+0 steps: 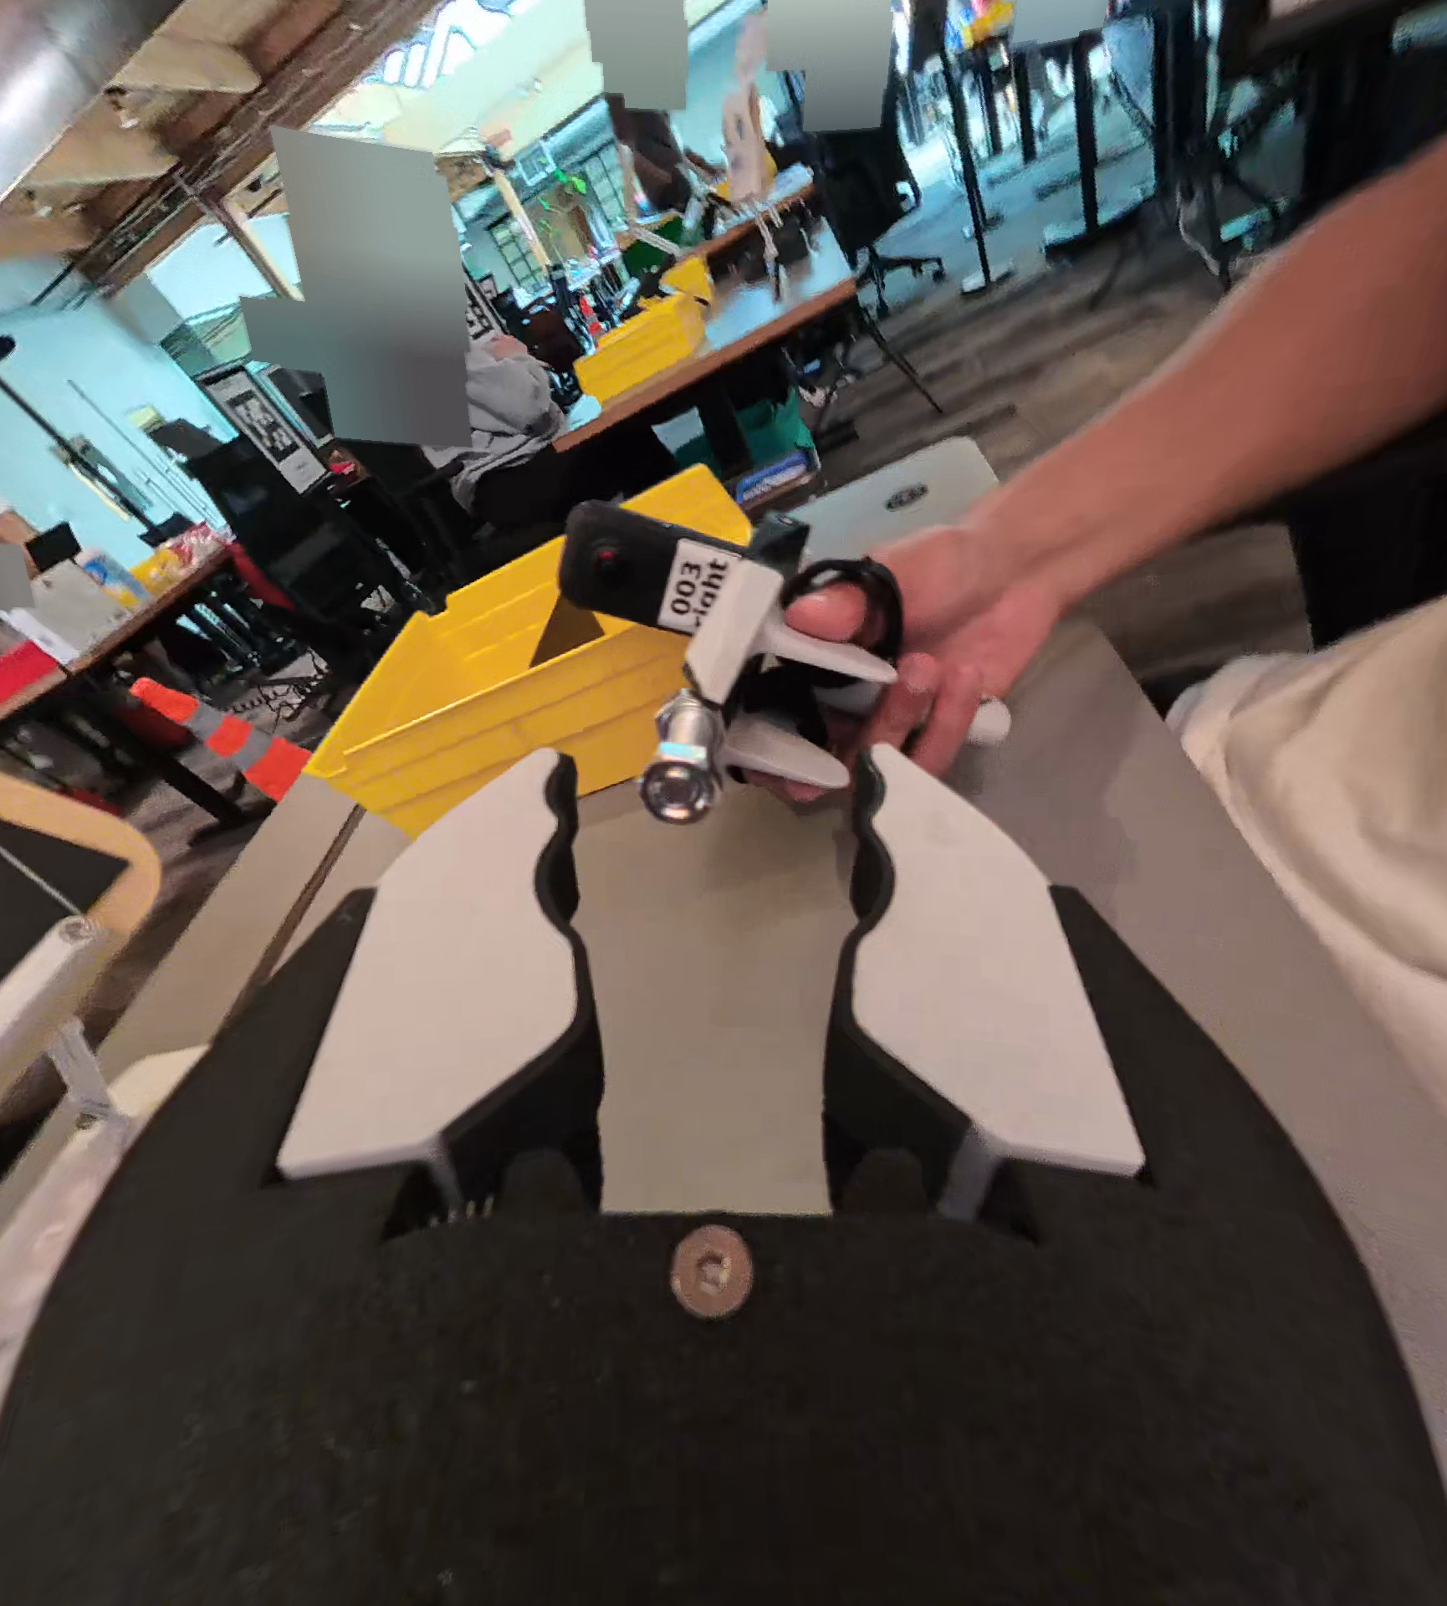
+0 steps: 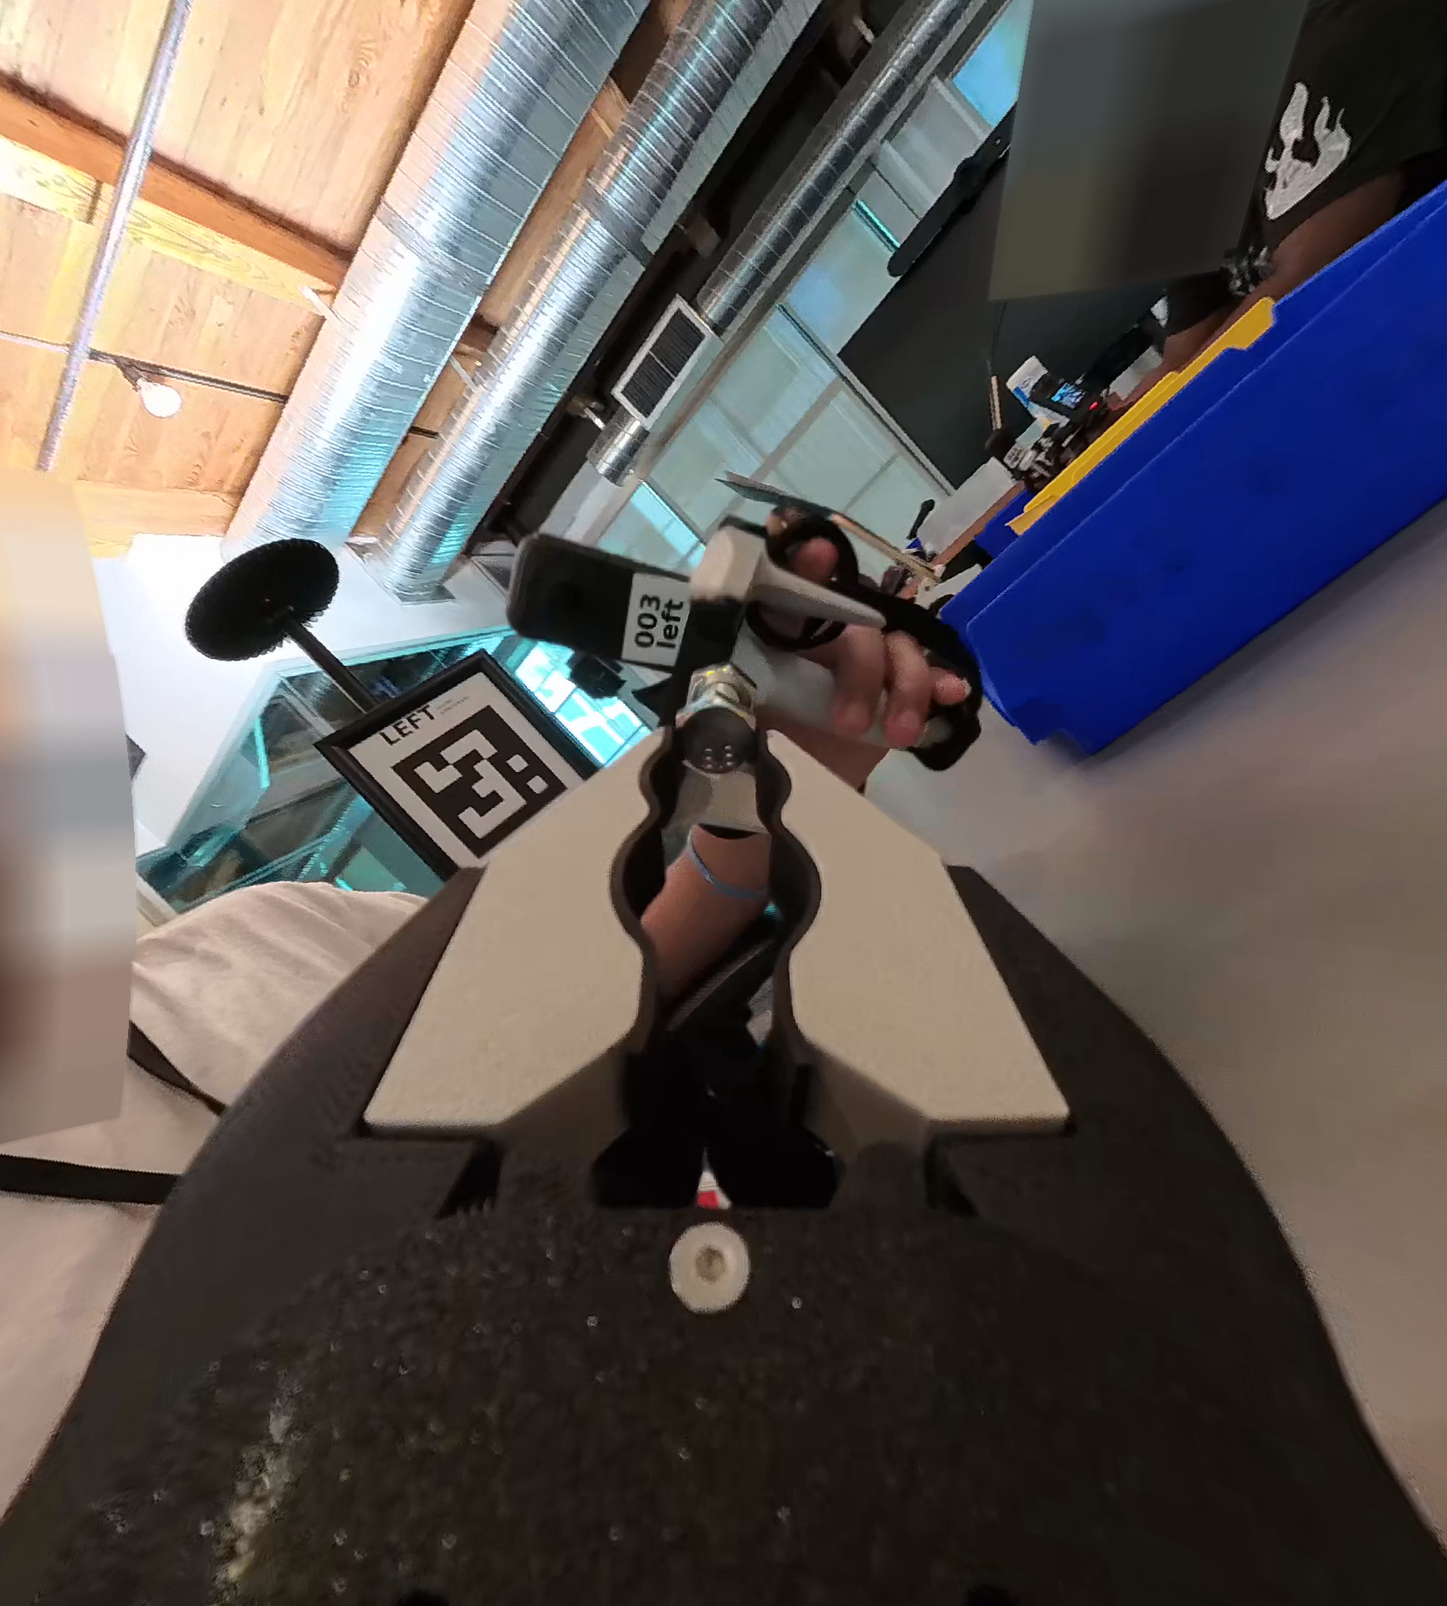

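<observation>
Workshop tables, chairs and ceiling ducts fill the background, and both grippers work above a grey table top (image 1: 1181, 869). On this table stands a yellow bin (image 1: 477, 695), on the far side from the left gripper. Blue bins (image 2: 1241, 539) stand at the other edge of the table, seen in the right wrist view.

The left gripper (image 1: 713, 782) has its 2 white fingers (image 1: 485, 912) wide apart, and nothing is between them; only the bare table shows in the gap. It points toward the right gripper (image 1: 707, 695), which a hand (image 1: 955, 643) holds just ahead of it.

The right gripper (image 2: 716, 782) has its jaws nearly closed on a silver metal bolt (image 2: 713, 754). The dark pads press on the bolt from both sides, near the fingertips. In the left wrist view the bolt (image 1: 678, 765) sticks out from the right gripper's fingers toward the camera, with its round end in front and a hex nut (image 1: 685, 726) on its shaft. The bolt is in the air above the table, close to the tips of the left gripper but not touching them.

A framed black and white marker sign (image 2: 468, 773) and a black round lamp on a pole (image 2: 261, 600) are behind the left gripper (image 2: 755, 660) in the right wrist view.
</observation>
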